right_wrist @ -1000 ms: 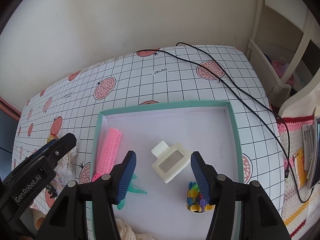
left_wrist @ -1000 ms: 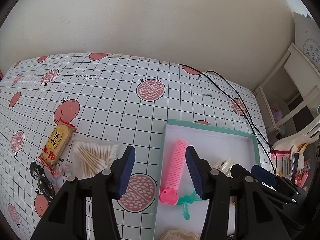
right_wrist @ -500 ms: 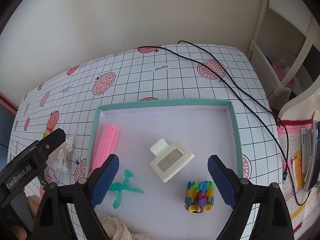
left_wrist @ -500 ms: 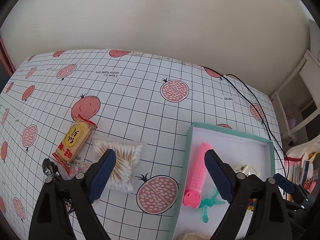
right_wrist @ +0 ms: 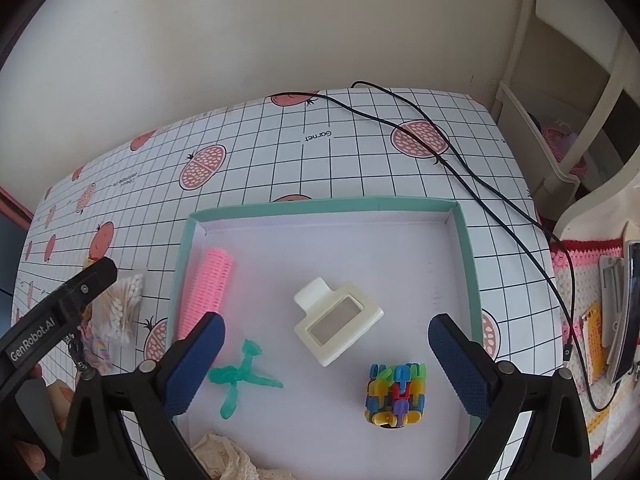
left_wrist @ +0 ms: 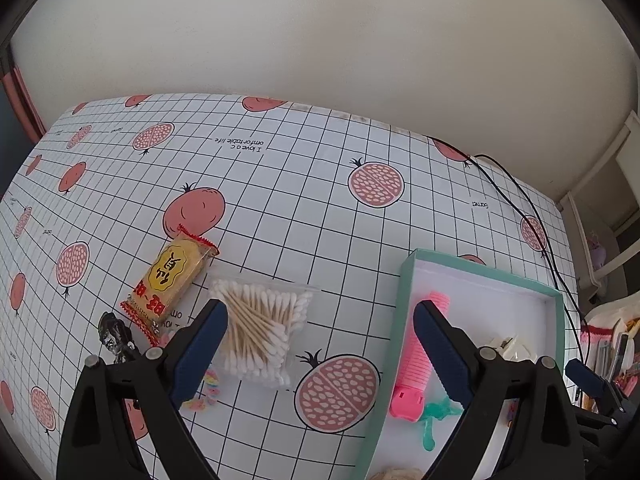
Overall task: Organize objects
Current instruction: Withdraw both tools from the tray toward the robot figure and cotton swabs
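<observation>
A teal-rimmed white tray [right_wrist: 466,248] [left_wrist: 404,280] holds a pink hair roller [right_wrist: 206,292] [left_wrist: 420,360], a green toy figure [right_wrist: 238,380], a cream rectangular case [right_wrist: 338,322], a multicoloured block cluster [right_wrist: 394,394] and beige lace [right_wrist: 224,460]. Left of the tray lie a bag of cotton swabs [left_wrist: 258,330], a yellow snack packet [left_wrist: 172,280], a dark hair clip [left_wrist: 114,336] and pastel beads [left_wrist: 208,388]. My left gripper [left_wrist: 320,356] is open above the table between swabs and tray, empty. My right gripper [right_wrist: 326,364] is open over the tray, empty.
A black cable [right_wrist: 460,168] runs across the table's far right past the tray corner. White shelving [right_wrist: 560,120] and a crocheted cloth with a phone [right_wrist: 624,312] stand off the right edge. A wall [left_wrist: 320,40] backs the table.
Both grippers opened wide from a narrower gap. The left gripper shifted left, away from the tray toward the cotton swabs. The right gripper pulled back slightly over the tray.
</observation>
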Tool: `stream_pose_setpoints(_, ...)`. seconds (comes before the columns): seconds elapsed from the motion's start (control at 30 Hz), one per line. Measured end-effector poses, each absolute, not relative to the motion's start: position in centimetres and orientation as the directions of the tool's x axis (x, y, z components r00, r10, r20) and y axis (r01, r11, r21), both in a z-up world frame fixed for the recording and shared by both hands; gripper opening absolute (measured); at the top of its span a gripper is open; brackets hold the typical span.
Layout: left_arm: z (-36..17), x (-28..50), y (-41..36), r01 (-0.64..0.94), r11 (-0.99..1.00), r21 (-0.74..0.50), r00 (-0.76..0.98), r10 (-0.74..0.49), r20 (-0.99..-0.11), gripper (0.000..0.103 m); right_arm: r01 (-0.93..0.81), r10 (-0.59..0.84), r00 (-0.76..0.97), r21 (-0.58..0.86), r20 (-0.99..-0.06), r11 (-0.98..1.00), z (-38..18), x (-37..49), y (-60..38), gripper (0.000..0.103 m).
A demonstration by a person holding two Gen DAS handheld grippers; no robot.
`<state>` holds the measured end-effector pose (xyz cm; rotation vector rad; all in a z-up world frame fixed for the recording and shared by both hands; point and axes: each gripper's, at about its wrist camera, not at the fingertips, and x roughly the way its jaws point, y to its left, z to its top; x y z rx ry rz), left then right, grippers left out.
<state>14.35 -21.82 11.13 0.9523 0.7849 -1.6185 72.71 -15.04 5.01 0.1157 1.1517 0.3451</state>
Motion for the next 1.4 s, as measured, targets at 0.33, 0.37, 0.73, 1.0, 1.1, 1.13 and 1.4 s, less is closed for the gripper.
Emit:
stream_pose_setpoints(0.33,11.5,14.6,-21.7,0.960,-0.277,-0.026,-0.152,-0.444,-0.883,0.094,-0.223,0.323,0.370,0.254,-0.871,0.941,5.7,72.6,-14.7,0.103)
stream_pose_setpoints(0.37,11.6,14.7,-21.7,0.960,-0.279,-0.027,-0.154,-0.443,-0.883,0.094,-0.226,0.325,0.375,0.254,-0.869,0.940,5.9,72.5,-14.6,0.103)
stream_pose_setpoints(0.73,13.6,18.1,-22.2,0.961,-0.274,-0.044,-0.171,-0.460,-0.871,0.094,-0.274,0.434,0.422,0.344,-0.796,0.898,8.6,71.4,-12.9,0.103)
stream_pose_setpoints(1.0,15.5,22.8,-22.8,0.974,-0.221,-0.047,-0.152,-0.490,-0.858,0.094,-0.287,0.485,0.432,0.394,-0.760,0.873,9.8,70.8,-11.2,0.103)
stream_pose_setpoints(1.1,16.2,24.7,-23.0,0.978,-0.203,-0.041,-0.140,-0.504,-0.853,0.094,-0.314,0.477,0.437,0.367,-0.763,0.876,10.1,70.4,-10.0,0.103)
stream_pose_setpoints(1.13,16.5,25.3,-23.1,0.979,-0.198,-0.039,-0.136,-0.506,-0.852,0.094,-0.317,0.476,0.452,0.363,-0.754,0.876,10.3,70.2,-9.8,0.103)
stream_pose_setpoints(1.4,18.0,30.3,-23.4,0.988,-0.149,-0.032,-0.106,-0.518,-0.849,0.094,-0.396,0.527,0.428,0.372,-0.734,0.839,11.4,69.1,-6.6,0.103)
